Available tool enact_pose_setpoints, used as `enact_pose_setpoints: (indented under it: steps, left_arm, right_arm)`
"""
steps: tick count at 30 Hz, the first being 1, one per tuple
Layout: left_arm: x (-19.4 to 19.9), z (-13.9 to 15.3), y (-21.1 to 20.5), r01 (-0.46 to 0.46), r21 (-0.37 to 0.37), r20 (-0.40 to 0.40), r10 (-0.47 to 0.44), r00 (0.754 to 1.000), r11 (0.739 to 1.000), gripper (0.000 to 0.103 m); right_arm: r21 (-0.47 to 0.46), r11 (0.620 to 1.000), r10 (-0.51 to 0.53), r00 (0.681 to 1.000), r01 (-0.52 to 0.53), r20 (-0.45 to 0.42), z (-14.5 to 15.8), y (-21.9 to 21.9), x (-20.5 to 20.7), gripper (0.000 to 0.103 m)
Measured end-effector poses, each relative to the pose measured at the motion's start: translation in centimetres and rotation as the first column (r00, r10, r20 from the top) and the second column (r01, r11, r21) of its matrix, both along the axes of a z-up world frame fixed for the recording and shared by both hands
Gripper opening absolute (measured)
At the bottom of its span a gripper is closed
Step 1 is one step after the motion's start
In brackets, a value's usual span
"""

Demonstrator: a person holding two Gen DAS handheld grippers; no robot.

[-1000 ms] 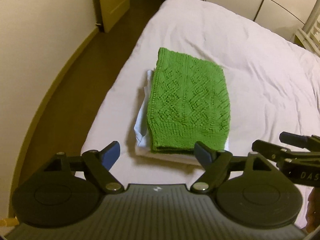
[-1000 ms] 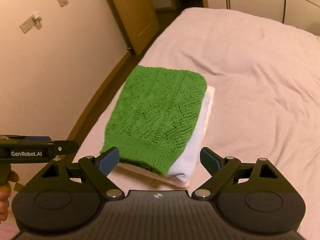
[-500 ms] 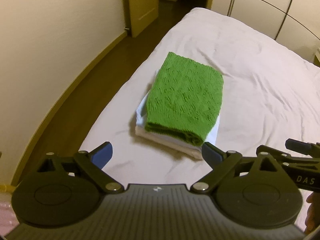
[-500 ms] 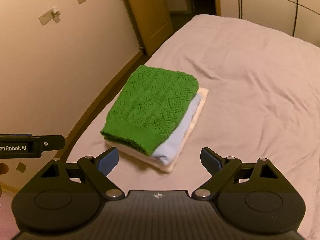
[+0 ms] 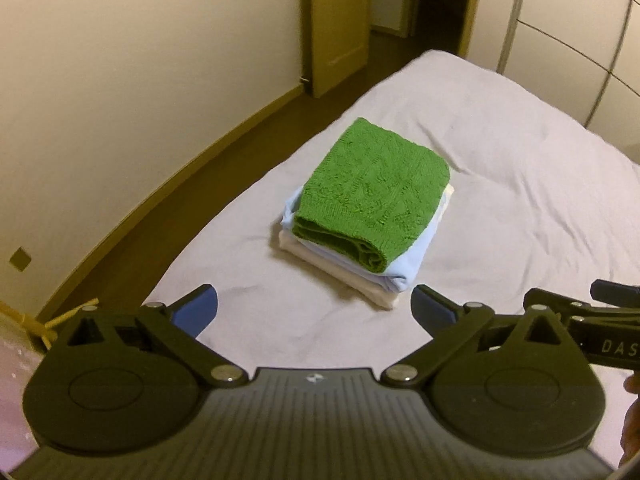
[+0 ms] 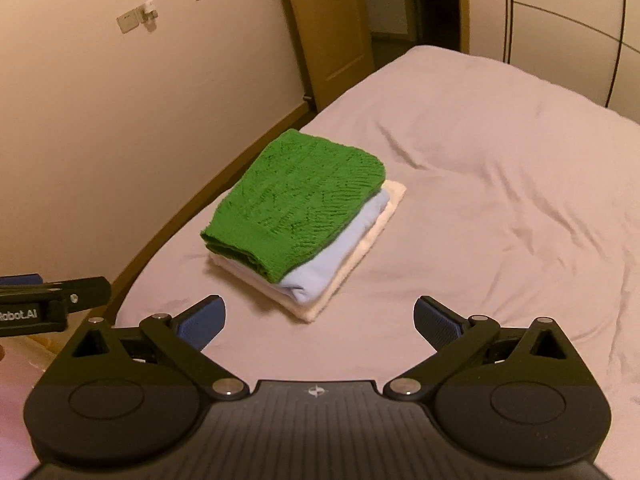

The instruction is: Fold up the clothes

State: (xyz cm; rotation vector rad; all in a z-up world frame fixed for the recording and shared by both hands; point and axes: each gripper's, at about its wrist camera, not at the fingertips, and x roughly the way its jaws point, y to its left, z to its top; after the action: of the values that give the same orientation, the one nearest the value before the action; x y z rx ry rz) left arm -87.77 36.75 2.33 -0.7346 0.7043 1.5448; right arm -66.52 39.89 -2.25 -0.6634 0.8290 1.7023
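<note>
While both grippers' jaws are opening with nothing between them, left gripper and right gripper hover short of a folded green knit sweater topping a blue-and-cream stack near the bed's left edge, long axis along that edge, rolled fold facing the cameras.

Three folded garments make one stack ahead of the grippers on one bed: one green knit sweater on top, one pale blue garment beneath it, and one cream garment at the bottom. There are two grippers, the left gripper and the right gripper, each with two blue-padded fingers. Beyond them to the left is one wooden door.
</note>
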Motion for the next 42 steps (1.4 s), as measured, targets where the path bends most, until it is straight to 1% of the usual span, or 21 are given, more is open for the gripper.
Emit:
enact_pose_setpoints:
  steps: [3,6,7,11,13,18,28,33,42]
  left_arm:
    - [0.8,-0.2,-0.6,-0.034,0.020,-0.029,0.034,0.999,0.999,0.102]
    - [2.1,-0.6,-0.7,-0.070,0.021,-0.106,0.072,0.992,0.997,0.102]
    - [2.4,-0.7,-0.7,-0.082,0.019,-0.116,0.084,0.990,0.996,0.102]
    - [3.1,-1.4,-0.4,-0.103,-0.009,-0.068,0.102,0.992,0.995,0.102]
    - [3.9,-1.7,0.0,-0.110,-0.022,-0.066,0.108,0.992,0.994,0.102]
    - [4.7,-3.0,1.4,-0.140,-0.094,-0.018,0.139,0.990,0.986,0.102]
    - [6.0,-5.8,4.2,-0.171,-0.175,-0.036,0.167,0.985,0.970,0.102]
    - [6.7,-6.7,5.3,-0.165,-0.189,-0.059,0.157,0.986,0.968,0.102]
    - [6.8,-7.7,7.3,-0.148,-0.205,-0.044,0.142,0.989,0.968,0.102]
  right_arm:
    - [0.013,1.000,0.024,1.000,-0.025,0.005,0.0,-0.1,0.7,0.103]
    - [0.020,0.999,0.047,0.999,-0.047,0.015,0.0,0.1,1.3,0.103]
    - [0.021,0.998,0.058,0.998,-0.058,0.015,-0.1,0.2,1.5,0.103]
    - [0.018,0.996,0.083,0.996,-0.083,0.010,-0.5,1.0,2.3,0.103]
    - [0.008,0.995,0.095,0.995,-0.095,0.014,-0.9,1.5,2.5,0.103]
    - [-0.012,0.991,0.131,0.991,-0.131,0.014,-1.9,2.8,3.3,0.103]
    - [-0.086,0.986,0.142,0.990,-0.140,0.012,-4.9,5.8,4.9,0.103]
    - [-0.117,0.984,0.132,0.991,-0.131,-0.002,-6.1,7.5,5.7,0.103]
    - [-0.149,0.980,0.135,0.991,-0.134,-0.003,-7.3,9.8,5.3,0.103]
